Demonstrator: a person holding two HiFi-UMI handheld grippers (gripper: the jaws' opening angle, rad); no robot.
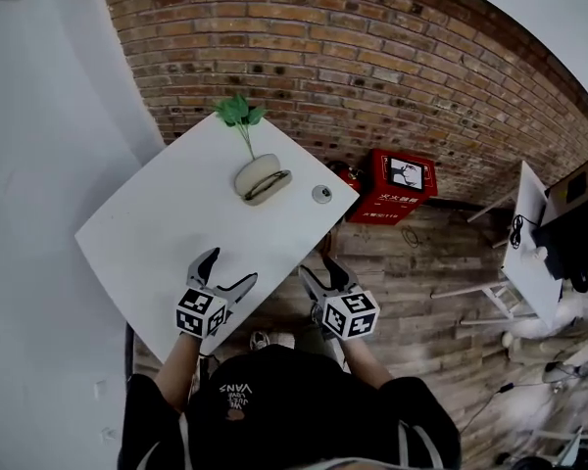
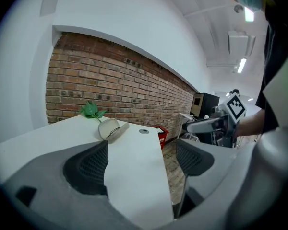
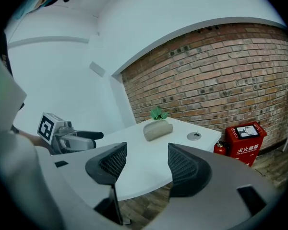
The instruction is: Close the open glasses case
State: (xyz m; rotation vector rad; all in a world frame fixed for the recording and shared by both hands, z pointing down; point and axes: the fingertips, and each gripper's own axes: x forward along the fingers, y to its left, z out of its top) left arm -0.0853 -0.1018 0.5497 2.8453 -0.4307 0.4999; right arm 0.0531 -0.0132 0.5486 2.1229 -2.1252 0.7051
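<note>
A beige glasses case (image 1: 263, 179) lies open on the far part of the white table (image 1: 167, 233), its lid tilted up, just in front of a small green plant (image 1: 240, 116). The left gripper view shows the case (image 2: 110, 128) well ahead of the jaws, and the right gripper view shows its (image 3: 158, 130) rounded back. My left gripper (image 1: 230, 267) hovers over the table's near edge, open and empty. My right gripper (image 1: 318, 267) is beside the table's near corner, over the floor, also open with nothing between its pads. Both are far from the case.
A round metal grommet (image 1: 321, 194) sits in the table right of the case. A red fire-extinguisher box (image 1: 397, 186) stands on the wooden floor by the brick wall. A white wall runs along the table's left side. A second white table (image 1: 529, 253) with equipment stands at the right.
</note>
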